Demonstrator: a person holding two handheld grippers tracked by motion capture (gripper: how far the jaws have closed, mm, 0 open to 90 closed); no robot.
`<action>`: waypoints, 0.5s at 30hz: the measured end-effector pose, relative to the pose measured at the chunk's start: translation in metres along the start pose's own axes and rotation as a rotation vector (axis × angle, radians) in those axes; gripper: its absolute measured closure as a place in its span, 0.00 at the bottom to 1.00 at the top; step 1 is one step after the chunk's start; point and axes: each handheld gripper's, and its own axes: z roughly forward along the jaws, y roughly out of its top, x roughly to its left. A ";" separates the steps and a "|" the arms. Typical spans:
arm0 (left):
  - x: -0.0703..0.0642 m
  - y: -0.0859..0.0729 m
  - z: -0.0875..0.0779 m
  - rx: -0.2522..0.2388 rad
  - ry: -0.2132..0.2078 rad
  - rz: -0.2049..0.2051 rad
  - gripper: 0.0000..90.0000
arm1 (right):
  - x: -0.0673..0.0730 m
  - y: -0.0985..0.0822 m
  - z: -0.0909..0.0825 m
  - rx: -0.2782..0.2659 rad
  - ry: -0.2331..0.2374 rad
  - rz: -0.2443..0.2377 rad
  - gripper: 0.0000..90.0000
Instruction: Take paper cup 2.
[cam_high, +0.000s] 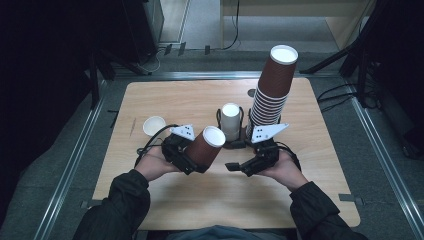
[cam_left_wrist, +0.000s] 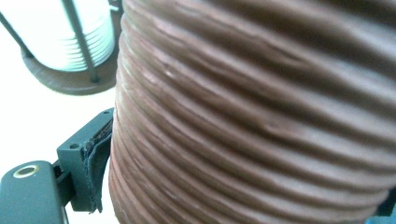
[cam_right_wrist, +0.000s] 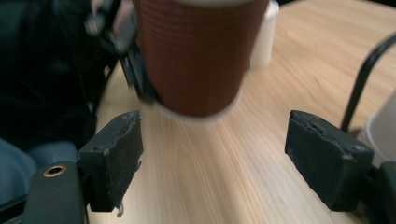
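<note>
The left gripper (cam_high: 192, 159) pinches a ribbed brown paper cup (cam_high: 206, 147), tilted above the wooden table (cam_high: 200, 100), beside the right gripper (cam_high: 239, 167), jaws spread and bare, near the tall stack of brown cups (cam_high: 271, 90).

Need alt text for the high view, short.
A person at a wooden table holds a brown ribbed paper cup, tilted, in the left gripper, while the right gripper waits open beside it. Behind stand a tall leaning stack of brown cups, a white cup stack in a wire holder, and a single white cup.
</note>
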 end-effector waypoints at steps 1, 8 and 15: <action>0.000 0.000 -0.001 0.012 0.009 0.008 0.09 | 0.000 -0.002 0.000 0.019 -0.011 -0.007 0.22; 0.001 -0.003 -0.003 0.058 0.057 0.018 0.09 | 0.002 -0.005 0.003 0.076 -0.037 -0.031 0.22; 0.001 -0.004 0.004 0.149 0.098 0.052 0.09 | 0.002 -0.008 0.006 0.111 -0.054 -0.040 0.22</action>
